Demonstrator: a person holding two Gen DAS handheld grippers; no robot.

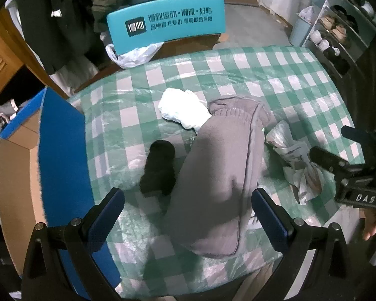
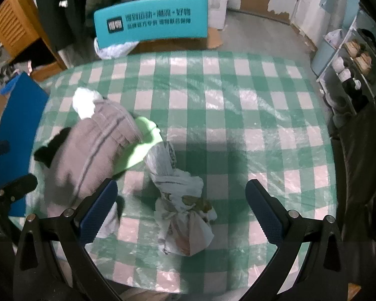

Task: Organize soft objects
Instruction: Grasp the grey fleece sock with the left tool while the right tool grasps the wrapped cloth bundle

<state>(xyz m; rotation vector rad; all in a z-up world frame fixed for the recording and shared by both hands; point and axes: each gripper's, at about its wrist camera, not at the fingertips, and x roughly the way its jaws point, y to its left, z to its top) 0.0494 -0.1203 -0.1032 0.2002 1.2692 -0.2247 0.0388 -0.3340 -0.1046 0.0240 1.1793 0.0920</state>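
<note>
A grey garment lies on the green checked tablecloth; it also shows in the right wrist view. A black soft bundle lies left of it and a white cloth behind it. A light green cloth peeks from under the grey garment. A knotted printed bag lies to its right, also in the left wrist view. My left gripper is open above the grey garment. My right gripper is open above the knotted bag.
A blue cardboard box stands open at the table's left edge. A teal chair back with a plastic bag stands behind the table. A shoe rack is at the right. Dark coats hang at the back left.
</note>
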